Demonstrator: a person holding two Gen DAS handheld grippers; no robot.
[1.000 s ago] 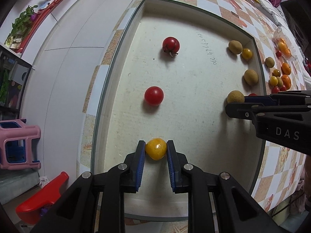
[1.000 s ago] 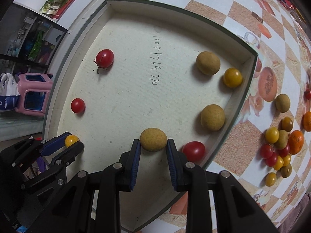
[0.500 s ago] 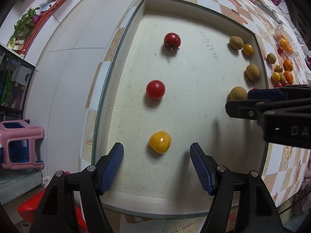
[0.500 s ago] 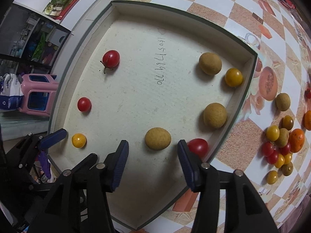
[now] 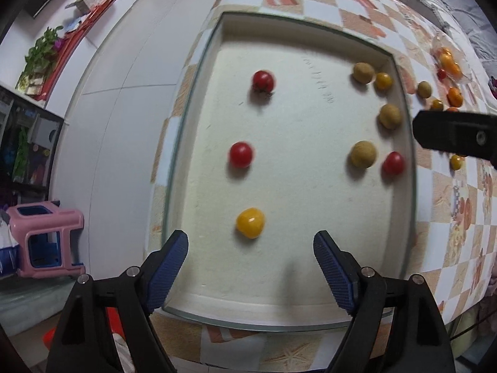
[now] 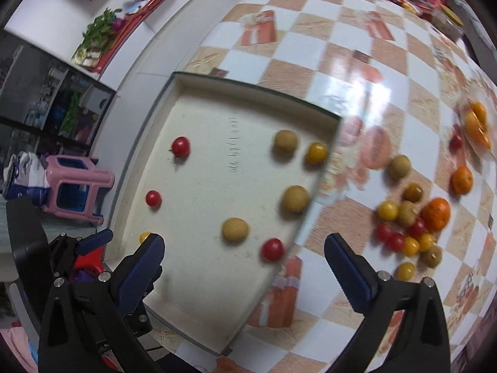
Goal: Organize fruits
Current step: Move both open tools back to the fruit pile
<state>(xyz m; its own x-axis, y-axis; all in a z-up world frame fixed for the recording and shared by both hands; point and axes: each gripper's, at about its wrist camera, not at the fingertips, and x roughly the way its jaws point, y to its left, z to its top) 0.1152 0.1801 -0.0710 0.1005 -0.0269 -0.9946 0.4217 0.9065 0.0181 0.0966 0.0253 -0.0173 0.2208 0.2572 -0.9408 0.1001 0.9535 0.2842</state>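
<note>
Yellow tomato (image 5: 250,222) is lying loose in the tray (image 5: 326,21) while I am opening both tongs (image 5: 250,250) (image 6: 243,250), holding nothing.

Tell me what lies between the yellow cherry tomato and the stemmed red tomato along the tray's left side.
One round red cherry tomato sits between the yellow cherry tomato and the stemmed red tomato; otherwise bare white tray floor, seen in the left wrist view.

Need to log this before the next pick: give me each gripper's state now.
Left gripper: jaws opening, holding nothing; yellow tomato lies free in the tray.
Right gripper: jaws opening wide, holding nothing.
</note>
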